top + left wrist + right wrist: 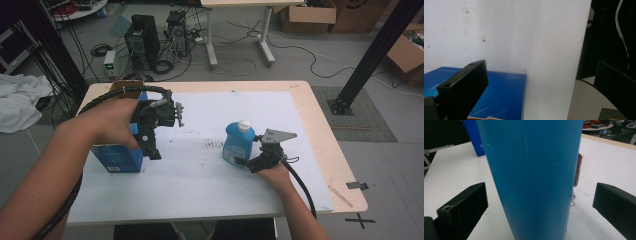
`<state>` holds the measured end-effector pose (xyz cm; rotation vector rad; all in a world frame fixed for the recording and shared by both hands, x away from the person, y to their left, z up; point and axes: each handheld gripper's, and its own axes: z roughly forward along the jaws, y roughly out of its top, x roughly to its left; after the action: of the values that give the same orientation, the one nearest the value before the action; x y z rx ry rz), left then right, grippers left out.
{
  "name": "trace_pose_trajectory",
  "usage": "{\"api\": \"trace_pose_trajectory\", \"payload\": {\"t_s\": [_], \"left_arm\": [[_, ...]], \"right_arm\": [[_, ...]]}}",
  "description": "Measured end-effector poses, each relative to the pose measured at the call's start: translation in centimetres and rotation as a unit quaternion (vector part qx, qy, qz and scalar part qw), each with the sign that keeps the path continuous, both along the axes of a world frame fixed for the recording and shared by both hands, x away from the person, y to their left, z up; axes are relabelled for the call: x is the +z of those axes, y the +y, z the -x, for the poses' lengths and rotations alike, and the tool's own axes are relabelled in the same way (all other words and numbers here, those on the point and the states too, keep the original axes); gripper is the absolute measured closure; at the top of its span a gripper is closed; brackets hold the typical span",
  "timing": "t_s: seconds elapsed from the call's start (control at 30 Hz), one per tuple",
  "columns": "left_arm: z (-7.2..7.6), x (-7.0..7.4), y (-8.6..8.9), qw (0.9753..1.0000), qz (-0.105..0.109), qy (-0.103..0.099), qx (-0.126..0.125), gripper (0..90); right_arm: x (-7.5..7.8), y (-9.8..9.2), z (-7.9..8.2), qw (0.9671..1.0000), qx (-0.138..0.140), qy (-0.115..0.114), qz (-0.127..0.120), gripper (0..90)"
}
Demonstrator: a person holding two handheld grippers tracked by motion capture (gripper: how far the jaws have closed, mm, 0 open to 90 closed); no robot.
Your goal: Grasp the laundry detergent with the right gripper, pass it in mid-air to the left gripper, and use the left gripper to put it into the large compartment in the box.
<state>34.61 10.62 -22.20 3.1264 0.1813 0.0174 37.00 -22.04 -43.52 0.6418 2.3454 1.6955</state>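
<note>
toward the table's (320, 150) right edge stood the blue bottle (237, 145), between the right gripper's (257, 162) wide, empty jaws. closing off-centre might topple it. left gripper (150, 145), spread empty, hung over the blue box (117, 157).

On the surface (300, 100) in front of you lies a sheet (210, 190) that covers most of it. The box (117, 157) stands on the sheet at your left, near the left edge. The bottle (238, 145) stands upright on the sheet to the right of the box, well apart from it. Your left gripper (152, 150) hangs just above the box's right end. Your right gripper (245, 162) sits just right of the bottle, one finger on each side of it. Behind the surface, on the floor, stand computer towers (142, 40) and a second desk (240, 30).
</note>
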Motion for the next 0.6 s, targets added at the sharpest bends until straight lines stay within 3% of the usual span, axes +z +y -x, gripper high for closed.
{"api": "trace_pose_trajectory", "payload": {"t_s": [0.33,0.6], "left_arm": [[0.0,-0.2,-0.1,1.0,0.002,0.0,-0.002,0.1],[0.1,-0.2,0.0,1.0,0.003,-0.003,-0.002,0.1]], "right_arm": [[-0.3,1.0,-0.1,0.9997,-0.021,-0.014,0.006,0.6],[-0.2,1.4,0.0,0.9992,-0.028,-0.024,0.012,7.4]]}}
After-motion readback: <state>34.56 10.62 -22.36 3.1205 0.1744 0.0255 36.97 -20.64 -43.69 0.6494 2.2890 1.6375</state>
